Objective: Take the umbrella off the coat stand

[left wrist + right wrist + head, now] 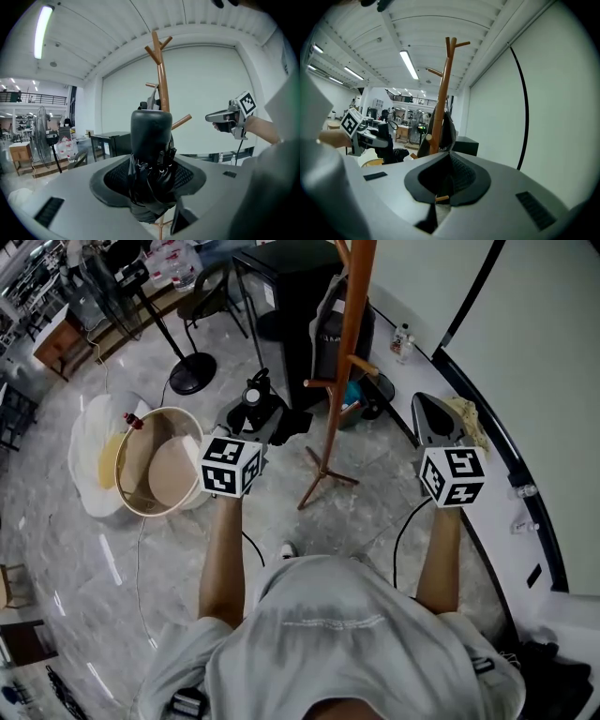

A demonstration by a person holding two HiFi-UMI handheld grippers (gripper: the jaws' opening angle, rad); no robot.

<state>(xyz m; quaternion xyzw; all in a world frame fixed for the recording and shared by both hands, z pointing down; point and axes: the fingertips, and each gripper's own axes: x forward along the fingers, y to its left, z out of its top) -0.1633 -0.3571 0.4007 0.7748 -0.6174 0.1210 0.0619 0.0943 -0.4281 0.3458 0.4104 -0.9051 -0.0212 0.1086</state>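
Left gripper [151, 185] is clamping the black folded umbrella [150, 136], carrying it just beside the tall brown wooden coat stand [162, 79], apparently clear of its pegs. Right gripper [449, 157] is riding closed, empty. Task looks nearly done.

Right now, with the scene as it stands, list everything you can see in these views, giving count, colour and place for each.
coat stand: one, brown wood, centre of the floor
bag: one, dark grey, hanging on the coat stand
umbrella: one, black, folded, between the left gripper's jaws
tub: one, cream, on the floor to the left
cabinet: one, black, behind the coat stand
fan: one, dark, on a stand at far left
bottle: one, small, on the white ledge to the right
left gripper: one, grey, closed on the umbrella
right gripper: one, grey, jaws together, empty
shirt: one, grey, on the person
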